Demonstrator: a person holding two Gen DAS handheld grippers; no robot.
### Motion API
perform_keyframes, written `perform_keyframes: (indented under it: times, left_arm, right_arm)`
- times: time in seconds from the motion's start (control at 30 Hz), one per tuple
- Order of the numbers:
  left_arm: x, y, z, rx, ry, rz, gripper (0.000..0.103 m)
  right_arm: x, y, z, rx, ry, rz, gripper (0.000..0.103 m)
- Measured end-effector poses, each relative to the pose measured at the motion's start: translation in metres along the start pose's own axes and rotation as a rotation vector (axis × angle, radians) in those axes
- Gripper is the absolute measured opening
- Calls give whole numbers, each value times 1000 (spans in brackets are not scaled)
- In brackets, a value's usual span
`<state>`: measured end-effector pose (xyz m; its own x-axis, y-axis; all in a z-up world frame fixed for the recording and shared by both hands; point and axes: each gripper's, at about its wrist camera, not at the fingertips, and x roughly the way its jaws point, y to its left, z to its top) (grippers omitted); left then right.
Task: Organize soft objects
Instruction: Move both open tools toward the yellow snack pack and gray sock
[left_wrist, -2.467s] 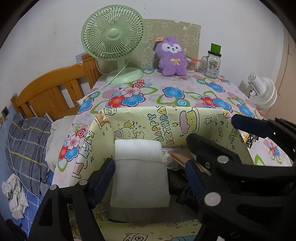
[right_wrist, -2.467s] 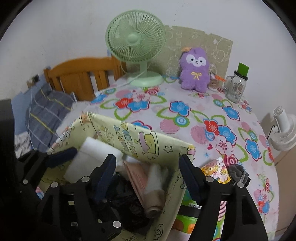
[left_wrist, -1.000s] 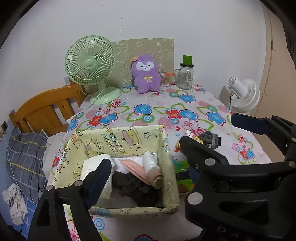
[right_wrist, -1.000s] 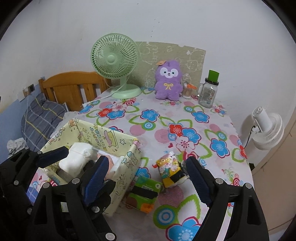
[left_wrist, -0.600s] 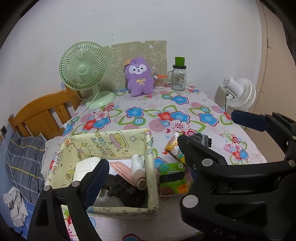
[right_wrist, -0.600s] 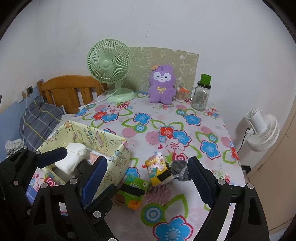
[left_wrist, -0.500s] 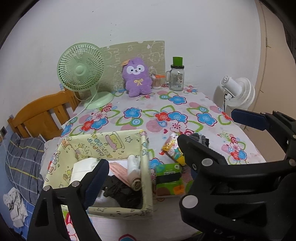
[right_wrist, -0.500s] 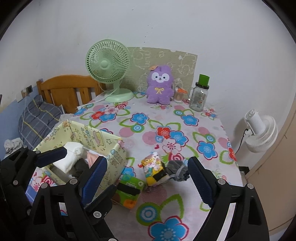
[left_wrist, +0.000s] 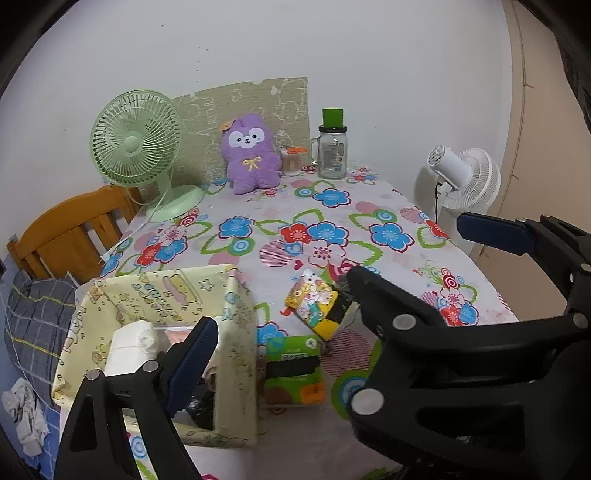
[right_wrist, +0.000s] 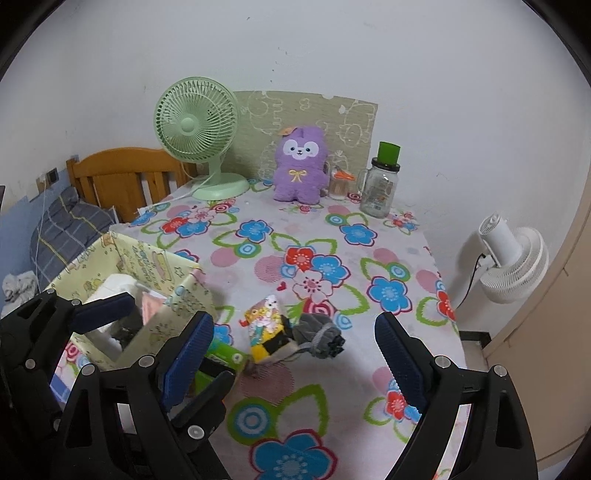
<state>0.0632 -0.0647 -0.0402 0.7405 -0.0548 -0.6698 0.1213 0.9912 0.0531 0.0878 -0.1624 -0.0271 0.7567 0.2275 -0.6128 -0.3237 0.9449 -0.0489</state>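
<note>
On the floral tablecloth (right_wrist: 332, 387), between my spread, empty right gripper (right_wrist: 295, 349) fingers, a gray sock bundle (right_wrist: 319, 334) lies crosswise beside the yellow storage box (right_wrist: 181, 306); my left gripper (left_wrist: 280, 306) gapes too.

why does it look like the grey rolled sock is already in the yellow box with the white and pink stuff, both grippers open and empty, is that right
Not quite. The grey rolled sock lies on the flowered tablecloth, beside the yellow box, as the right wrist view shows. White and pink items are in the box, and the right gripper and left gripper are open and empty.

Pale yellow cartoon-print fabric box (right_wrist: 159, 273) left of the right gripper (right_wrist: 295, 350); grey sock roll (right_wrist: 319, 336) ahead between its blue pads, on flowered cloth (right_wrist: 332, 236)
</note>
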Motion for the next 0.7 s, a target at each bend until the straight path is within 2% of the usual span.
perform_keyframes:
  times: [0.23, 0.53, 0.7]
  left_arm:
    - [9, -14, -1, -19, 7, -8, 91]
    - [27, -39, -2, -1, 23, -70, 91]
    - [45, -47, -7, -5, 66, -110, 91]
  right_arm:
    - [6, -20, -6, 16, -9, -6, 91]
    - [22, -44, -18, 39, 12, -35, 91]
    - [34, -49, -24, 36, 31, -42, 91]
